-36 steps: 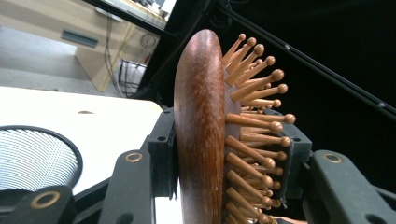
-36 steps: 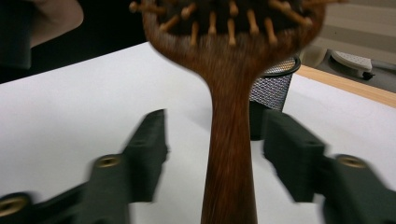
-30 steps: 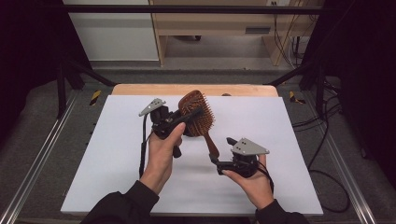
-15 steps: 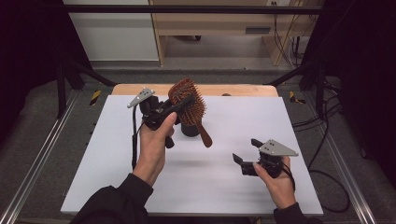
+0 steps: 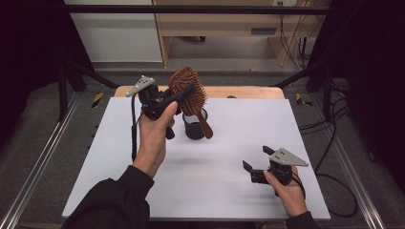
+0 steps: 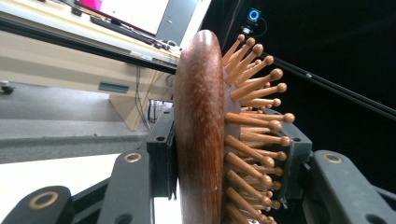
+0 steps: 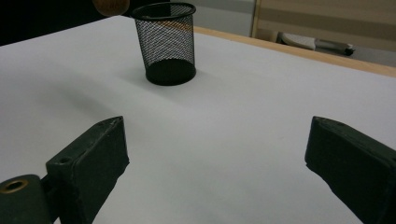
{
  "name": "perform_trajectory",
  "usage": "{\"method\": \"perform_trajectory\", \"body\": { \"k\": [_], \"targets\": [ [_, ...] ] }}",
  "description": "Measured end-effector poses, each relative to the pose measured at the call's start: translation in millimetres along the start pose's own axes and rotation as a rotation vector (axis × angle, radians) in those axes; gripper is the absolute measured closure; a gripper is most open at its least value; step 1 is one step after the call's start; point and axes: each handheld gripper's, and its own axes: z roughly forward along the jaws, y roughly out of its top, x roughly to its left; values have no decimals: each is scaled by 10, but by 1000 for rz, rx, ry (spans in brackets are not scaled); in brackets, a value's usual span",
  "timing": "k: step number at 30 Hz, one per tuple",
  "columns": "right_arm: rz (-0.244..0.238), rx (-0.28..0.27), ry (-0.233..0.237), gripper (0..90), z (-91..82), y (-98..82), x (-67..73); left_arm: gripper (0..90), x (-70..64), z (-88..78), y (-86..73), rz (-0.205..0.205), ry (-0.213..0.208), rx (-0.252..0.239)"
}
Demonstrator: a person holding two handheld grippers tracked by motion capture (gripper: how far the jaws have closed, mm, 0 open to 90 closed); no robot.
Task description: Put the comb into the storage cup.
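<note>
A brown wooden hairbrush with peg bristles is held in the air at its head, my left gripper shut on it. Its handle slants down in front of a black mesh cup standing on the white table top. In the left gripper view the brush back and bristles sit between the two jaws. My right gripper stays low near the front right, open with nothing in it. In the right gripper view the mesh cup stands beyond the open fingers.
A wooden strip runs along the table's far edge. Metal rails flank the table on both sides. Cables lie on the floor to the right. A hand tool lies beyond the far edge.
My left gripper has carried the brush up and to the left, over the cup. My right gripper has left the brush handle and moved to the front right, open.
</note>
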Motion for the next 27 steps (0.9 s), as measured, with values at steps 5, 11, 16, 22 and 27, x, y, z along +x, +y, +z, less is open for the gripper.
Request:
{"method": "perform_trajectory", "body": {
  "k": [5, 11, 16, 22, 27],
  "targets": [
    [48, -35, -67, 68, 83, 18, -42, 520, 91, -27, 64, -24, 19, -32],
    [27, -8, -98, 62, 144, 4, 0, 520, 146, -10, 165, -13, 30, -50],
    [27, -2, -92, 37, 171, 10, 15, 520, 177, 17, 243, 35, 48, -43],
    [24, 6, -86, 32, 168, 5, 9, 519, 221, 58, 308, 35, 62, -48],
    [26, 10, -79, 32, 169, 7, 25, 519, 247, 108, 325, 47, 78, -46]
  ]
}}
